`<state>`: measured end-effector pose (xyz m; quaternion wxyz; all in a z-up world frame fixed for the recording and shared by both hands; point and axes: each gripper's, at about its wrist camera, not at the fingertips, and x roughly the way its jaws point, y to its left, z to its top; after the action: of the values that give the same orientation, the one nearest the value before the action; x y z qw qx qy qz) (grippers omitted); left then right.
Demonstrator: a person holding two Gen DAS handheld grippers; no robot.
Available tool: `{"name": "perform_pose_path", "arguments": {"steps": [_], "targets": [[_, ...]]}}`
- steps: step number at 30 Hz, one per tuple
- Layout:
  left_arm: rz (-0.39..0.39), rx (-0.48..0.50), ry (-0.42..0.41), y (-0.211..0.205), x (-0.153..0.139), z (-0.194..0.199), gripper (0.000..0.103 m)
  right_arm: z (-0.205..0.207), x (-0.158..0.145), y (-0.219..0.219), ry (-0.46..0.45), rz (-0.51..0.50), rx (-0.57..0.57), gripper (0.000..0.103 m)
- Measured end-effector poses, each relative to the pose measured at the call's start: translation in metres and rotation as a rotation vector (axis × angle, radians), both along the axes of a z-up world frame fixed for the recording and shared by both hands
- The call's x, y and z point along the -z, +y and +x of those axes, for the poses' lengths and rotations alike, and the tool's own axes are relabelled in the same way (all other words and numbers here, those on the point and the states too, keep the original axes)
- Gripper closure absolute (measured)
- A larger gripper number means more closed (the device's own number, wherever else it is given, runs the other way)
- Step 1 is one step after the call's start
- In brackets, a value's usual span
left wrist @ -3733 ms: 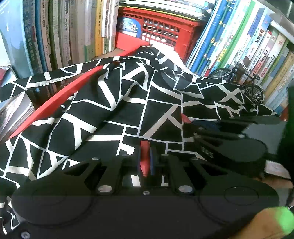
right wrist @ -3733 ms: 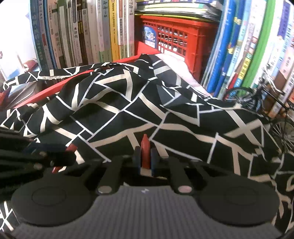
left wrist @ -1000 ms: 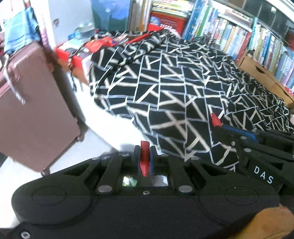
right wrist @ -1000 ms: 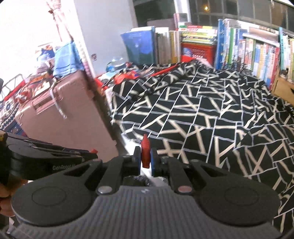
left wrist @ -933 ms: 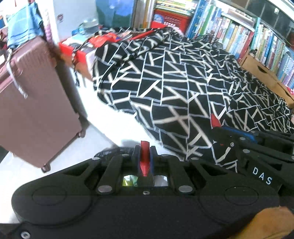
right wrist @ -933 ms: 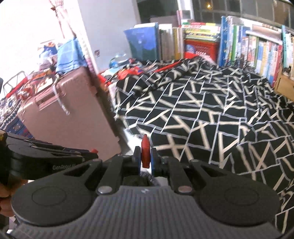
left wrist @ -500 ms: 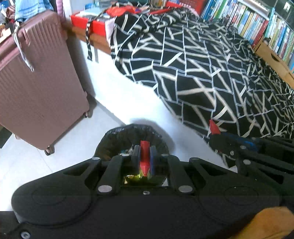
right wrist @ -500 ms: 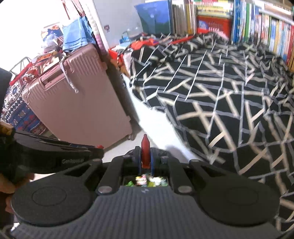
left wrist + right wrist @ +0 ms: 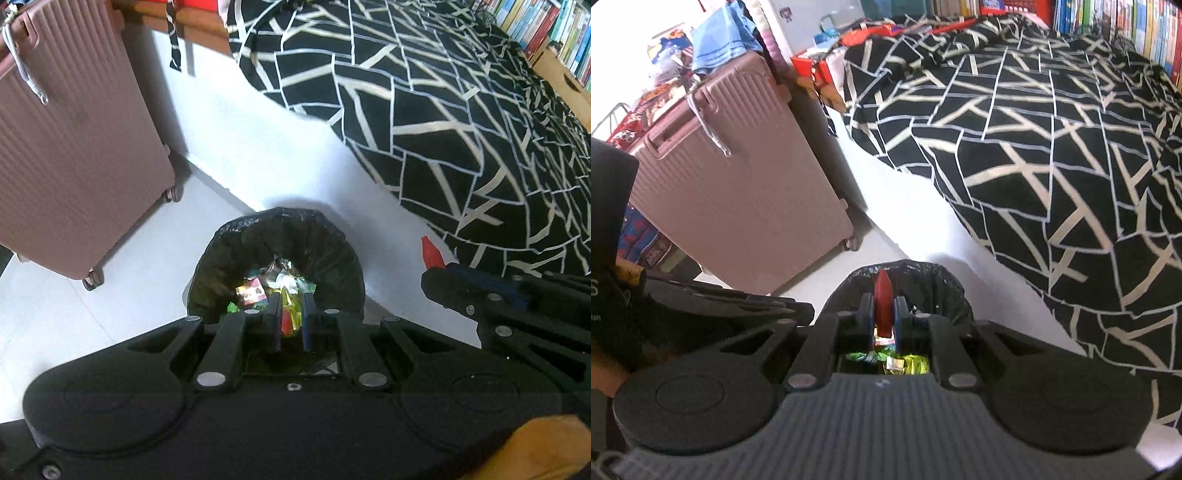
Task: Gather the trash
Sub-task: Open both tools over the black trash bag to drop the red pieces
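A bin lined with a black bag (image 9: 325, 230) stands on the pale floor beside the bed, with several colourful wrappers (image 9: 255, 291) inside. My left gripper (image 9: 290, 317) hangs right over its mouth. Its fingers stand close together, with red and yellow-green showing in the narrow slot, and I cannot tell whether anything is pinched. My right gripper (image 9: 882, 295) is shut, its red tip over the near rim of the bin (image 9: 934, 275). Wrappers (image 9: 886, 360) show below it. Each gripper sees the other: the right gripper (image 9: 430, 254) to the right, the left gripper (image 9: 807, 310) to the left.
A pink ribbed suitcase (image 9: 74, 147) on wheels stands left of the bin, also in the right view as the suitcase (image 9: 738, 184). The bed with a black-and-white cover (image 9: 443, 129) (image 9: 1052, 147) fills the right. Books (image 9: 1108, 18) line the far side.
Both grippers have swung away from the bed cover and down over the bin, which now fills the middle of both views. The left gripper's red tip shows less than before.
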<state>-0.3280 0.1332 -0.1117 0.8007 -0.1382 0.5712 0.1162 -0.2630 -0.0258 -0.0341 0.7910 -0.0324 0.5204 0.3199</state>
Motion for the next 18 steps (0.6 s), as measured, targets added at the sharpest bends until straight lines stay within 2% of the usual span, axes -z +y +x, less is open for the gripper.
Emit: {"name": "perform_pose_path", "arguments": {"steps": [12,18], "targets": [[-0.023,0.039,0.048,0.013,0.046,0.018,0.092,0.009,0.038,0.017,0.068,-0.04,0.038,0.089],[-0.04,0.039,0.061,0.02,0.059,0.02,0.092,0.013,0.049,0.025,0.091,-0.051,0.046,0.089]]}}
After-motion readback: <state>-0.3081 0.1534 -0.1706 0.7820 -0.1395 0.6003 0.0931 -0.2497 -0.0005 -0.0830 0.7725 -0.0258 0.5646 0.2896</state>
